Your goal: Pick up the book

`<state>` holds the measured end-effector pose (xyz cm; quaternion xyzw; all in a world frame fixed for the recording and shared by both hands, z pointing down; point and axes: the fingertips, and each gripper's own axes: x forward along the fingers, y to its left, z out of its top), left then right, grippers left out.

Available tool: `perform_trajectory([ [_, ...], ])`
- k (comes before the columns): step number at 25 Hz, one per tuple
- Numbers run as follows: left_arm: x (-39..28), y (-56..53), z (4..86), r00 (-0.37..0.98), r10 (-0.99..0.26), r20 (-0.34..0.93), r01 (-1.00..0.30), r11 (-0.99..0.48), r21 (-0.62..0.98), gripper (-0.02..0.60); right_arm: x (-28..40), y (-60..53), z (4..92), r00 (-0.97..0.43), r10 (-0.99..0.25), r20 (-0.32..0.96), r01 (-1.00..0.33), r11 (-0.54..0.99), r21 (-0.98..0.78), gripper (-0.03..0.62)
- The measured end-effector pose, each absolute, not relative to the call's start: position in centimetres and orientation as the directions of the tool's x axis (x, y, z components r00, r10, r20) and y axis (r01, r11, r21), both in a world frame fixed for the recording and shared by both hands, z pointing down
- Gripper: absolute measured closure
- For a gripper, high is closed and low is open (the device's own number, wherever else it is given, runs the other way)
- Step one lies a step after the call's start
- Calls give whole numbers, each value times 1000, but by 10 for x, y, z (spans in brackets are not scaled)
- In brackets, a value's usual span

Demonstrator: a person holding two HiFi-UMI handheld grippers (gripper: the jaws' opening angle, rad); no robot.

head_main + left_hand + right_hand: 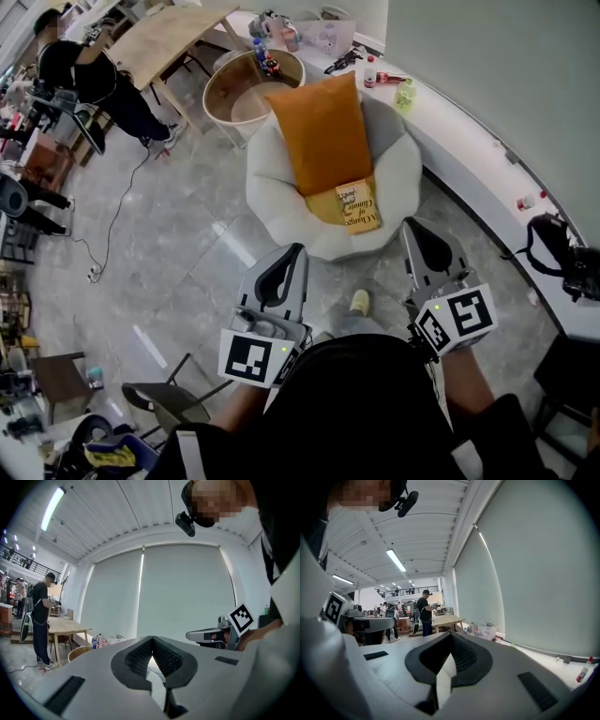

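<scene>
Head view: a white cushioned chair (272,192) with a puffy, petal-like rim stands on a grey marble floor. An orange cushion (322,131) leans against the chair's back. The book (358,206), yellow with dark lettering, lies flat on the chair's seat, touching the cushion's lower edge and close to the seat's front rim. The left gripper (292,258) hovers near the chair's front rim on the left, pointing toward the chair. The right gripper (417,234) hovers near the front rim on the right. Neither touches the chair or the book. A shoe (359,302) rests on the floor in front of the chair, between the two grippers. A round wooden table (251,84) stands just behind the chair. Beyond it is a long wooden table (169,37), with a person in black (84,75) beside it.

Left gripper view: the left gripper (152,640) has its ridged pads pressed together, with nothing between them. The right gripper (211,634) shows off to one side.

Right gripper view: the right gripper (452,634) is also closed, its tips meeting on nothing. The left gripper (365,623) shows off to one side. The person in black (424,613) stands in the distance.
</scene>
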<state>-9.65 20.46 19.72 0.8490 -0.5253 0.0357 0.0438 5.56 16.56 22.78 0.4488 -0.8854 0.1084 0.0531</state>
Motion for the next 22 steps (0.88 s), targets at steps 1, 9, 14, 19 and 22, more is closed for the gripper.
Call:
perform_trajectory([
  [1, -93, 201, 197, 445, -889, 106, -895, -444, 35, 569, 59, 162, 229, -593, -782, 189, -805, 574, -150, 591],
  [9, -70, 178, 201, 446, -886, 126, -894, -448, 17, 569, 74, 138, 232, -604, -778, 173, -796, 580, -171, 591],
  [14, -63, 170, 199, 456, -880, 130, -888, -460, 0, 569, 81, 128, 231, -597, -785, 164, -801, 572, -174, 591],
  [19, -59, 164, 197, 468, -875, 127, -882, -471, 4, 569, 85, 123, 230, -585, -796, 157, -810, 560, -177, 591],
  [22, -59, 159, 195, 473, -873, 120, -880, -475, 11, 569, 85, 118, 228, -581, -799, 158, -813, 556, -173, 591],
])
